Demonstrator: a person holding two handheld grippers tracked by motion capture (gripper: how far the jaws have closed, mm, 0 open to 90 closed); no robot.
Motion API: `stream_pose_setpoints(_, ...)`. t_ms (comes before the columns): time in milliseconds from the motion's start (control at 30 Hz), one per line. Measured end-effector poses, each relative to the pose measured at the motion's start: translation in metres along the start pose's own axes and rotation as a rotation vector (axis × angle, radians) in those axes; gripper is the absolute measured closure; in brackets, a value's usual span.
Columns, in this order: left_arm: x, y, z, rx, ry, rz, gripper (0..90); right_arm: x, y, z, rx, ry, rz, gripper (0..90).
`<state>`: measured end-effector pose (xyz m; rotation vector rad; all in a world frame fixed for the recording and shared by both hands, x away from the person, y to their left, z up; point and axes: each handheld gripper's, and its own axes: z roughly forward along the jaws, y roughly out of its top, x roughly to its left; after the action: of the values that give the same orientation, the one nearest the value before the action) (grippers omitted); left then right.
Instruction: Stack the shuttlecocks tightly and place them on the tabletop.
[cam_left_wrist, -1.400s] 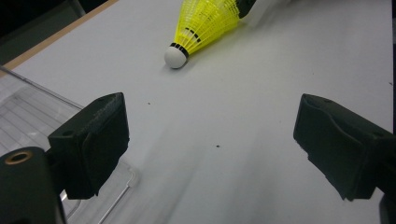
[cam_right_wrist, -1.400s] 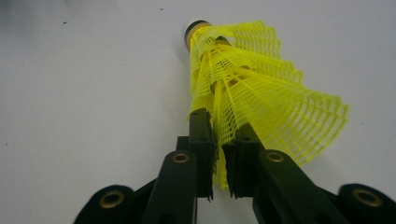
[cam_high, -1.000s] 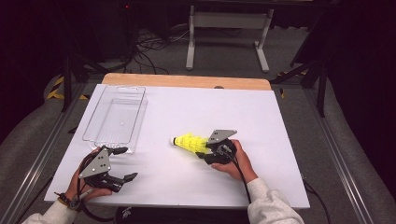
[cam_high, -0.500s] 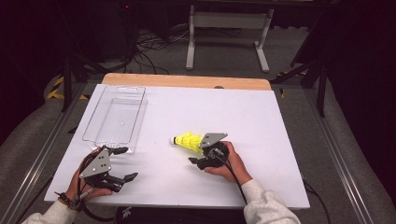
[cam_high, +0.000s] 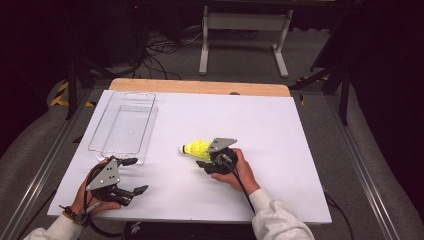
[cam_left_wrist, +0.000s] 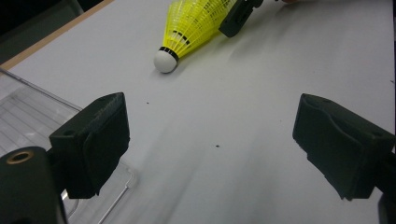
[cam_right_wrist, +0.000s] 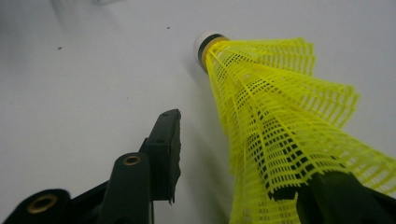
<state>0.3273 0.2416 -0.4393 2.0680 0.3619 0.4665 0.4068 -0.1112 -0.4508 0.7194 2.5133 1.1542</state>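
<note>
White table (cam_high: 310, 150), right gripper (cam_high: 204, 161) low, fingers closing around yellow shuttlecock (cam_high: 196, 148), grip unclear.

— Anything different at the right gripper (cam_high: 206, 161)?
— Slides toward seven o'clock across the white table (cam_high: 300, 150) in the high view, taking the yellow shuttlecock (cam_high: 196, 149) along.
— And the jaws?
— Have just been closing, mesh skirt between them; one pad presses on the skirt's edge, the other stands just off it.
— Shuttlecock's lie?
— Now nearer the table's front edge, cork toward nine o'clock.
</note>
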Motion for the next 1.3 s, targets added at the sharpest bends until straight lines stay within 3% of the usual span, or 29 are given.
stream_pose_setpoints(200,0.0,0.0,0.001,0.001,-0.002,0.002,11.8,-0.001,0.002,0.008,-0.015,-0.054,0.047,56.8)
stream_pose_setpoints(267,0.0,0.0,0.001,0.003,-0.004,0.003,11.9,-0.001,0.005,0.013,-0.019,-0.109,0.073,66.2)
stream_pose_setpoints(400,0.001,0.0,0.001,0.008,-0.002,0.005,11.9,-0.001,0.005,0.018,-0.021,-0.14,0.094,72.7)
stream_pose_setpoints(467,0.001,0.0,0.001,0.006,-0.003,0.003,11.9,-0.001,0.006,0.021,-0.018,-0.164,0.091,78.6)
stream_pose_setpoints(500,0.001,-0.001,0.001,0.005,-0.002,0.0,11.9,0.0,0.006,0.021,-0.012,-0.173,0.067,83.0)
stream_pose_setpoints(700,0.002,-0.001,0.0,0.003,-0.002,-0.001,11.9,0.003,0.009,0.022,-0.001,-0.185,0.03,86.5)
stream_pose_setpoints(1300,0.009,-0.002,0.002,-0.011,-0.01,-0.016,11.6,0.002,0.008,0.011,-0.027,-0.175,0.049,87.5)
